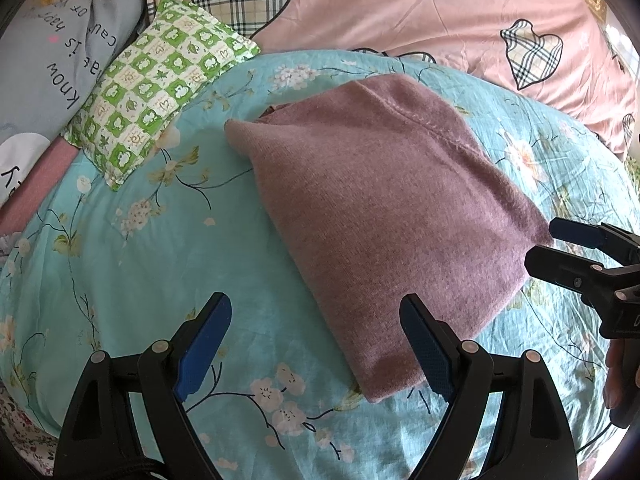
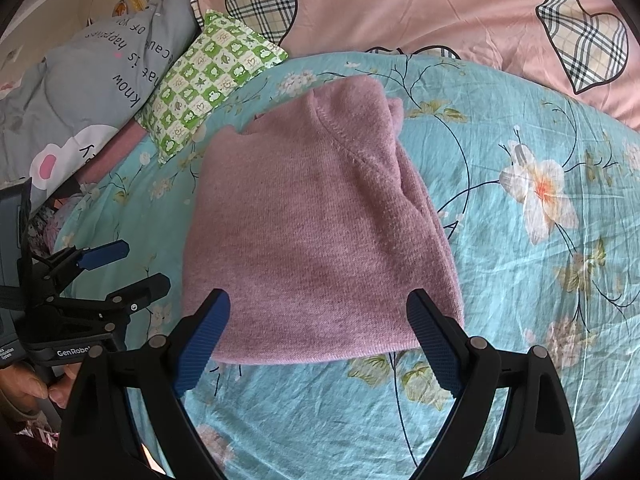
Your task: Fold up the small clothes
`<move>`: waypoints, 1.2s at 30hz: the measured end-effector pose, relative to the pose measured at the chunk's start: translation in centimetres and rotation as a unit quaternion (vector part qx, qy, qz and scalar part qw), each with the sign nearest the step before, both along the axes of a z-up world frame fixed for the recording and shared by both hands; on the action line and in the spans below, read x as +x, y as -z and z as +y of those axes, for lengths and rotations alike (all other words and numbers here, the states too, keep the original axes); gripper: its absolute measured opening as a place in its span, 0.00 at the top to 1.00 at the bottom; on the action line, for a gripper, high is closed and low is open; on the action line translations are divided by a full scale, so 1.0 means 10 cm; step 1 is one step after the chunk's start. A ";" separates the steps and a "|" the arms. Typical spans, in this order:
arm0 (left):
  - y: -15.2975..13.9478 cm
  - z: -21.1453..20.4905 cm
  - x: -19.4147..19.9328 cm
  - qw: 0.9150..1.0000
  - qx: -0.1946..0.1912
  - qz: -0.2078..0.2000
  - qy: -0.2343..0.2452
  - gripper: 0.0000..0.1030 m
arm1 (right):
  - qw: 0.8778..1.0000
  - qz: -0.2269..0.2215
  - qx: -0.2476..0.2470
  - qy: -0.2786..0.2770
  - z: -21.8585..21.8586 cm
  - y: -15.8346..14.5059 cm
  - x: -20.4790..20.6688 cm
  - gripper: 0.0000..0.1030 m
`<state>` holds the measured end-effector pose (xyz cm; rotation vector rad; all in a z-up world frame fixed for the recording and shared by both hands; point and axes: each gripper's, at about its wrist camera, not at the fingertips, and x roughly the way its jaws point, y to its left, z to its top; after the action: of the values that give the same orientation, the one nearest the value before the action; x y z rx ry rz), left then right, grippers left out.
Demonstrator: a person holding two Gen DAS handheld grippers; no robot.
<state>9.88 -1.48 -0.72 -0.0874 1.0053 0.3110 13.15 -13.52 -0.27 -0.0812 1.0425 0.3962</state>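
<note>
Our left hand-held gripper (image 1: pixel 316 344) hangs wide open and empty beside the near-left edge of the folded mauve knitted garment (image 1: pixel 384 200); our right hand-held gripper (image 2: pixel 318 340), equally wide and empty, straddles its near hem. The garment lies flat on the turquoise floral bedsheet (image 1: pixel 140 264), bare sheet all around, a green checked pillow (image 1: pixel 156 84) well beyond.

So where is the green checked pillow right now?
The green checked pillow lies upper left in both views, between the grey printed pillow and the folded mauve knit, apart from it.
</note>
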 end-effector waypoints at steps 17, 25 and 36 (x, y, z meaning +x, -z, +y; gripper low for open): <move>-0.01 0.02 -0.01 1.000 0.002 -0.001 0.000 0.16 | 1.000 -0.001 0.001 0.001 0.01 0.00 -0.02 0.13; -0.01 0.02 -0.02 1.000 0.002 -0.001 -0.001 0.16 | 1.000 0.000 0.001 0.002 0.02 0.00 -0.02 0.13; 0.03 0.12 -0.02 1.000 -0.004 0.008 -0.009 0.16 | 1.000 0.002 0.001 0.009 -0.03 0.04 -0.01 0.13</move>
<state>9.71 -0.32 -1.05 -0.1018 1.0225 0.3240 13.01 -13.80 -0.65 -0.0698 1.0454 0.3820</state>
